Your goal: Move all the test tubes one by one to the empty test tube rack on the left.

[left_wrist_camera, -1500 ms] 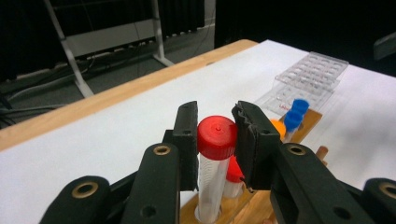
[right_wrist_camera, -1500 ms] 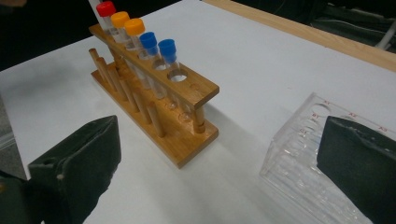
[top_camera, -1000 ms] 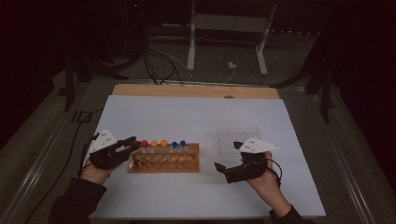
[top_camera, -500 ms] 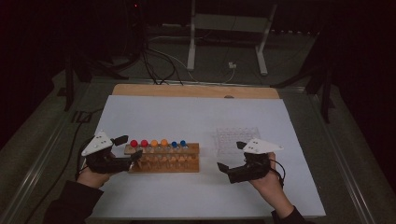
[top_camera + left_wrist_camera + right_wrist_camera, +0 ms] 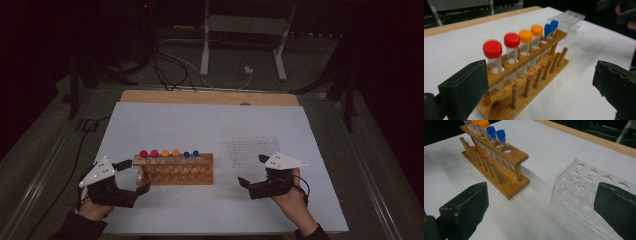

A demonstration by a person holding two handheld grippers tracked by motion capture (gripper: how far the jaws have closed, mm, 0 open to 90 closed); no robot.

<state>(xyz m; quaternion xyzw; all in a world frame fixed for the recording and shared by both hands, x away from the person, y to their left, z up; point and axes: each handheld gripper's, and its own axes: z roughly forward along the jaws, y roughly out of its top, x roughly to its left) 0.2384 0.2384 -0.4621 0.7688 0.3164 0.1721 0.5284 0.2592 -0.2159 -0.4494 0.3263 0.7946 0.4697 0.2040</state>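
Tabletop (image 5: 200, 120): I saw it white.
On it: wooden tube rack (image 5: 175, 170), clear plastic rack (image 5: 253, 150), apart.

Small red marks sit beside the holes on top of the clear plastic rack (image 5: 584, 185), right gripper view; too small and blurred to read. Nothing else lettered on the wooden rack (image 5: 499, 162) or tube caps.

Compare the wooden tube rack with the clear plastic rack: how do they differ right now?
The wooden rack holds six capped tubes, two red, two orange, two blue; the clear plastic rack has its visible holes empty. The wooden one is opaque with a row of pegs along its front; the plastic one is see-through with several rows of holes. Both stand upright on the white table, apart from each other.
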